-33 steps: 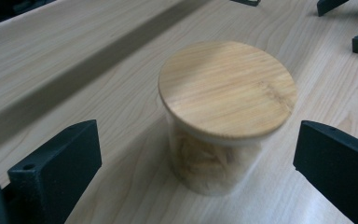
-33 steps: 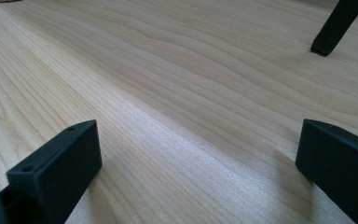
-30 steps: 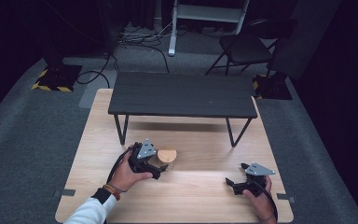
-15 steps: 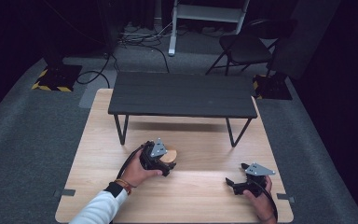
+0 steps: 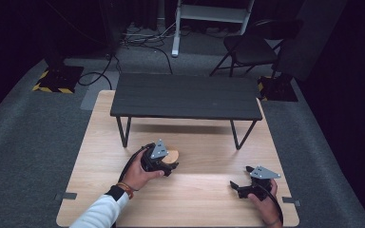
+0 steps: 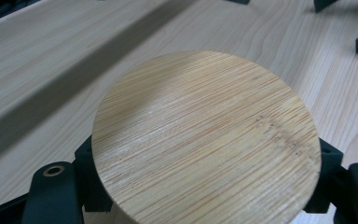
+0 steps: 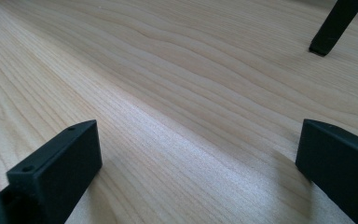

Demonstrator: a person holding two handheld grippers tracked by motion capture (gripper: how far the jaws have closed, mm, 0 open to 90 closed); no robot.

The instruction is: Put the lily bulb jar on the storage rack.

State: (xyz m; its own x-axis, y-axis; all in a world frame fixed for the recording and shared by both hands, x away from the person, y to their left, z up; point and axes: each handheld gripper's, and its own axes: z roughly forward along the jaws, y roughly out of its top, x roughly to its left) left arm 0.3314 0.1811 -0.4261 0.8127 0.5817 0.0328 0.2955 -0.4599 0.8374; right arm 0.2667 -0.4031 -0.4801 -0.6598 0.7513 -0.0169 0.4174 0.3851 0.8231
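Gripping a round bamboo disc (image 5: 172,156) at centre-left of the tabletop (image 5: 204,199), the left tongs (image 5: 164,164) work just near of a low black bench (image 5: 186,96) — its legs and overhang the closest obstruction, likely to clip a careless lift. The right tongs (image 5: 240,186) rest near-right, well apart. From the left gripper view, the disc (image 6: 205,140) sits pinched by its edges only; a slack squeeze could drop it. The right gripper view shows the right tongs (image 7: 196,163) spread, holding nothing — a bench leg (image 7: 335,25) beyond.
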